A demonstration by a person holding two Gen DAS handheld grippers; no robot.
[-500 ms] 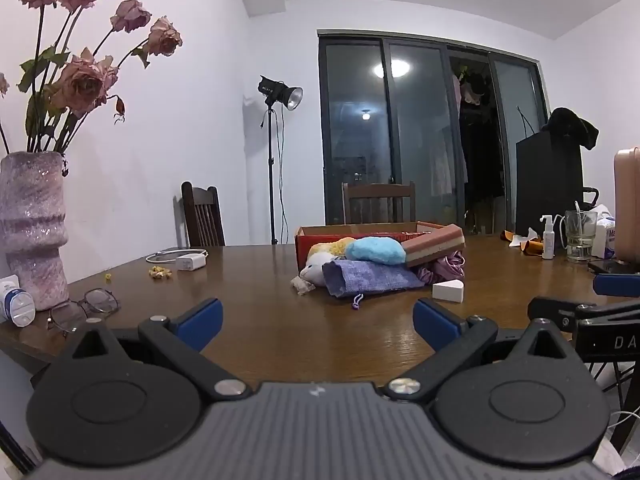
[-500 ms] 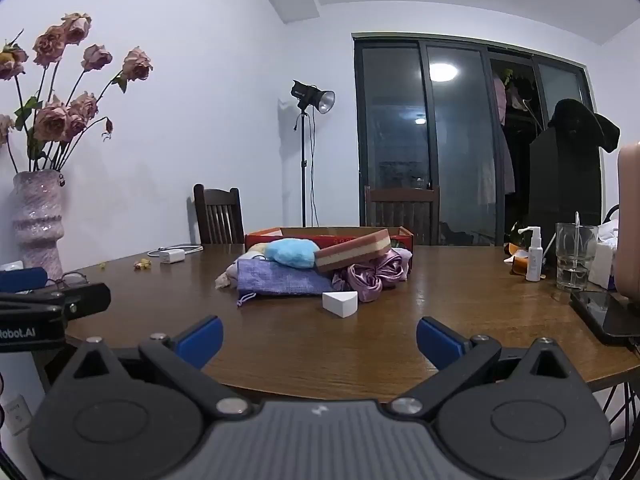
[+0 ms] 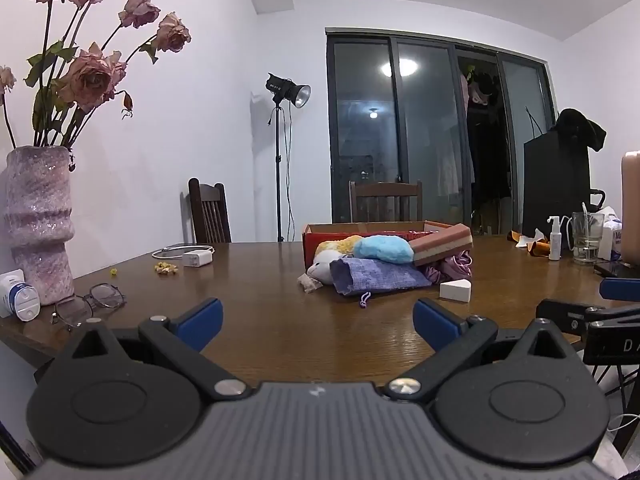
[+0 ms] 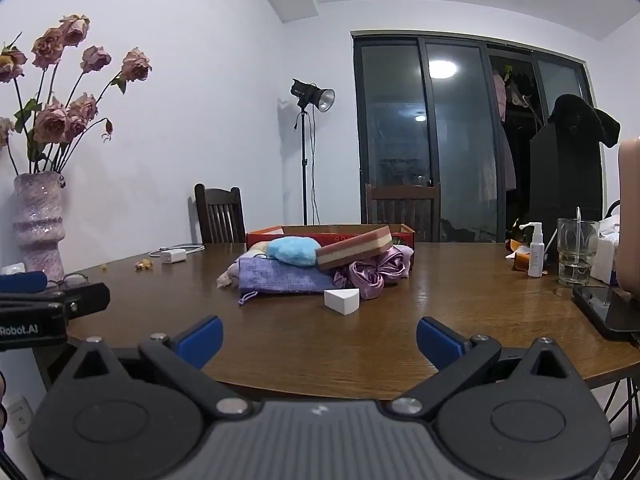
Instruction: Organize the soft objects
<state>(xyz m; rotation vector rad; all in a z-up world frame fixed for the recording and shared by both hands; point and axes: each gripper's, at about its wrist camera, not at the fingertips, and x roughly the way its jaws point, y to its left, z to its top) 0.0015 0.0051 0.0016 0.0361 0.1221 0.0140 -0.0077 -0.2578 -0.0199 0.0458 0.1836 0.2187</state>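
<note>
Hovering both empty, wide-open grippers, left gripper (image 3: 316, 316) and right gripper (image 4: 320, 338); I'm targeting the white wedge sponge (image 4: 341, 301) ahead next.

Each tongs, left (image 3: 316, 318) and right (image 4: 319, 338), has blue pads (image 4: 200, 340) on black linkage arms with silver screws, two round black discs, and a ribbed grey body. White "Robot.AI" lettering marks the left one's side.
</note>
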